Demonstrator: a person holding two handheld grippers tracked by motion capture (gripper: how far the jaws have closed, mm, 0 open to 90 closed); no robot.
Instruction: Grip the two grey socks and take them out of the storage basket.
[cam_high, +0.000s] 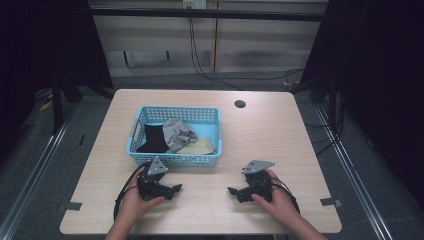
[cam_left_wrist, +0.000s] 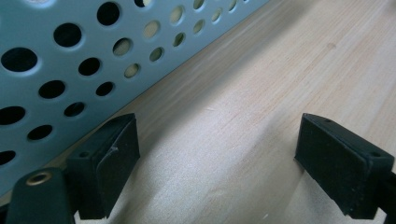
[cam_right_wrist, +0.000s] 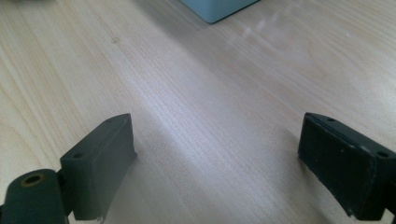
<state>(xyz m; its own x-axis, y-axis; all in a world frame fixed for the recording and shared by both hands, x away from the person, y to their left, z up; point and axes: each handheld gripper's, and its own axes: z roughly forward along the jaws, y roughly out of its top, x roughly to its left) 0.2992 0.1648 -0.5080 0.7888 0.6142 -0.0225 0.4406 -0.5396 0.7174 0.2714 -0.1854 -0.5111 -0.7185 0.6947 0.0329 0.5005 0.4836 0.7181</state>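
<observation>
A: Pale blue plastic, that perforated basket (cam_high: 176, 159) — it is sitting on the light wood worktop (cam_high: 280, 140), toward the left of centre, its long axis running across the worktop from side to side, open top facing up.

B: Noting contents: a black cloth (cam_high: 151, 139) at the left end, a grey crumpled cloth (cam_high: 177, 132) in the middle lying partly over a beige cloth (cam_high: 198, 147) toward the right. All three are lying loose inside, none hanging over the rim.

A: The left hand-held gripper (cam_high: 173, 189) is resting low on the worktop just in front of the basket's near wall. In the left gripper view that wall (cam_left_wrist: 70, 60) is slanting close past the left jaw. Jaws standing wide apart, nothing between them, only bare wood.

B: Same for the right hand-held gripper (cam_high: 233, 191): jaws spread wide, empty, with the wood grain (cam_right_wrist: 210, 140) between them and a corner of the basket (cam_right_wrist: 217, 9) farther off.

A: Both are pointing inward, toward each other, well apart. I am reading that as a ready posture: hands parked near the basket, jaws opened for a reach.

B: Likely the cloths are what is being worked on. The grey one is sitting highest, so it looks easiest to pinch first.

A: The left one is nearest the basket.
</observation>
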